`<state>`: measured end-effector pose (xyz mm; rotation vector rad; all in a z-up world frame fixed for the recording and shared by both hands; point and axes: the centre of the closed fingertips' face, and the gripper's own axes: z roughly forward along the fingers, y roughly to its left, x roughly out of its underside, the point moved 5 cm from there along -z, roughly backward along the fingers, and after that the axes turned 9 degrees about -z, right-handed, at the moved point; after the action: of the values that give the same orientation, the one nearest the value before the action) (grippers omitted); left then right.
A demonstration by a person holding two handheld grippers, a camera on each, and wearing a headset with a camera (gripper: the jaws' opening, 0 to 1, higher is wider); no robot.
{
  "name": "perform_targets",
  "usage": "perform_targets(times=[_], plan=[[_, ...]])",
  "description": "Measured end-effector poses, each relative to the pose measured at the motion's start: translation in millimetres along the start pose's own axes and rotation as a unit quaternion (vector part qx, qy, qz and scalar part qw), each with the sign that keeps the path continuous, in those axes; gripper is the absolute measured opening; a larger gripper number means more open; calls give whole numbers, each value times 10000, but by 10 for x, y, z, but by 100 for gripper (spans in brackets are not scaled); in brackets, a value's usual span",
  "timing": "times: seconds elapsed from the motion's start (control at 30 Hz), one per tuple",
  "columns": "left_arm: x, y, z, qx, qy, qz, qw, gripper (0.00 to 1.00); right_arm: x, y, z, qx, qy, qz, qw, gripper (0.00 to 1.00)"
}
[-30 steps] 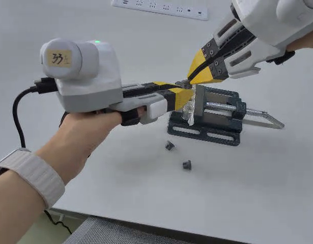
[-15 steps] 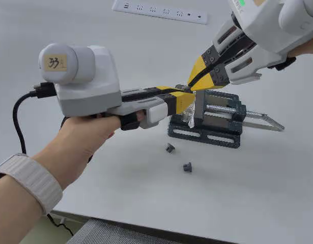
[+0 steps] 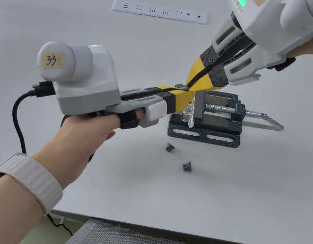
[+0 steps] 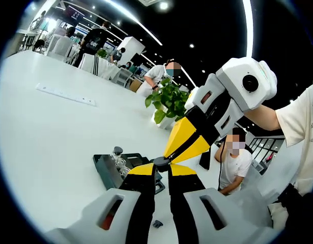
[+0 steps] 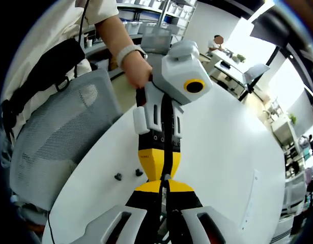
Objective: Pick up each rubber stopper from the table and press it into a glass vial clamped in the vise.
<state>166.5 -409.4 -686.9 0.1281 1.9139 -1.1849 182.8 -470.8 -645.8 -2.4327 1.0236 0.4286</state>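
1. A smooth white table [image 3: 258,193] carries a long white power strip [image 3: 161,11] at its far edge. Around it is an open office with ceiling lights, a leafy plant [image 4: 169,99] and a grey mesh chair [image 5: 59,137].
2. The left gripper [image 3: 189,96] lies roughly level and points right. Its yellow-tipped jaws are clamped on a small dark rubber stopper [image 4: 161,161], which is too small to tell its axis.
3. The right gripper [image 3: 189,85] slants down from the upper right. Its jaws are drawn together, with their tips at that stopper.
4. Just below, a dark metal vise [image 3: 217,122] holds a clear glass vial [image 3: 188,113] upright.
5. A loose stopper [image 3: 169,147] and a second stopper [image 3: 187,166] lie near the vise.
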Motion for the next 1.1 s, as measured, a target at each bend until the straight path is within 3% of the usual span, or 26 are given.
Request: perform_targets(times=[0.23,0.37,0.57,0.6,0.67,0.83,1.1], plan=[[11,-25,0,-37,98,332,9994,4,4,25,-5,-85,13,58,9999,0],[4,-54,15,-23,154,683,9975,4,20,33,-18,-142,13,113,9998,0],[88,-109,9,2,517,1533,9868,4,52,50,-67,-235,29,230,9995,8],[105,-125,8,13,574,1715,9835,4,45,66,-75,-316,-7,275,9991,9],[129,-158,16,58,641,1818,9812,4,41,89,-74,-395,7,306,9988,12],[174,-268,53,166,817,2373,9679,4,16,185,-49,-656,60,260,9975,15],[192,-344,82,258,900,2645,9598,4,-3,230,-22,-792,73,205,9966,10]])
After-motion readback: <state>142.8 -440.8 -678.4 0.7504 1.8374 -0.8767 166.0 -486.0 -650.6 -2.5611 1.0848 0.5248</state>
